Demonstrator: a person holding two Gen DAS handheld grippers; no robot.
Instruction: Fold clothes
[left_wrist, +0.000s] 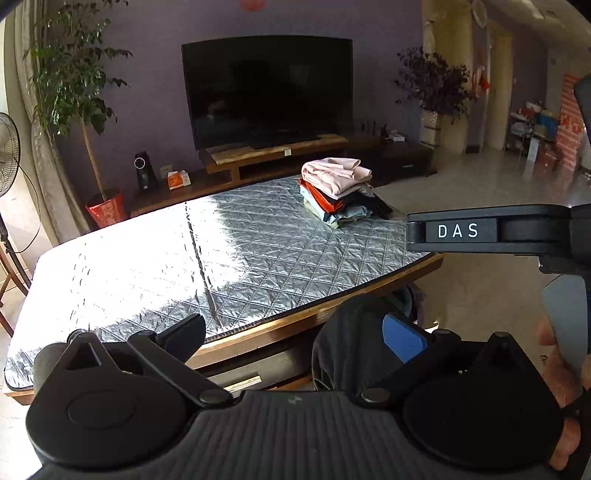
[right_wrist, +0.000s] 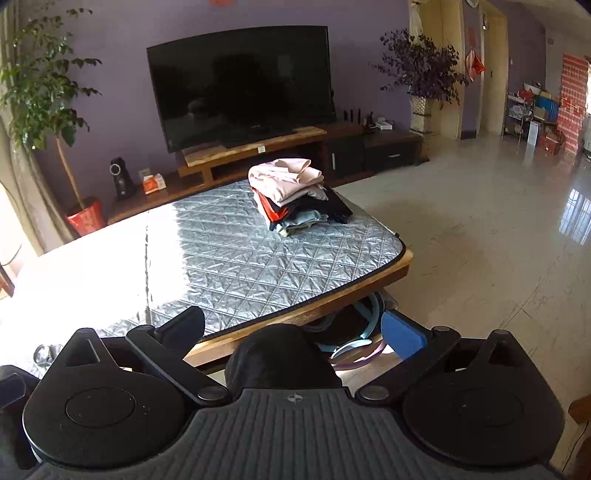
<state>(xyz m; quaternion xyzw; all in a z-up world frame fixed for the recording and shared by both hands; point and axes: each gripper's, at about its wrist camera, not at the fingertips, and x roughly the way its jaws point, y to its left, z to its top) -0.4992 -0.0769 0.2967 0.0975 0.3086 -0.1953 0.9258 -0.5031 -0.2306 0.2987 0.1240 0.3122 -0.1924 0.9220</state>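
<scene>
A stack of folded clothes (left_wrist: 340, 188) with a pink garment on top sits at the far right of the silver quilted table cover (left_wrist: 166, 258); it also shows in the right wrist view (right_wrist: 291, 192). My left gripper (left_wrist: 295, 339) is open, held at the table's near edge, with a dark knee-like shape (left_wrist: 347, 343) between its fingers. My right gripper (right_wrist: 295, 336) is open too, over the same near edge, with a dark rounded shape (right_wrist: 280, 358) below it. The right gripper's body, marked DAS (left_wrist: 480, 230), shows at the right of the left wrist view. Neither holds cloth.
A TV (right_wrist: 240, 85) on a low wooden stand (right_wrist: 258, 151) lies beyond the table. Potted plants (left_wrist: 70, 81) stand at left and right. A basket with rings (right_wrist: 354, 343) sits under the table's near corner. Tiled floor (right_wrist: 480, 221) spreads right.
</scene>
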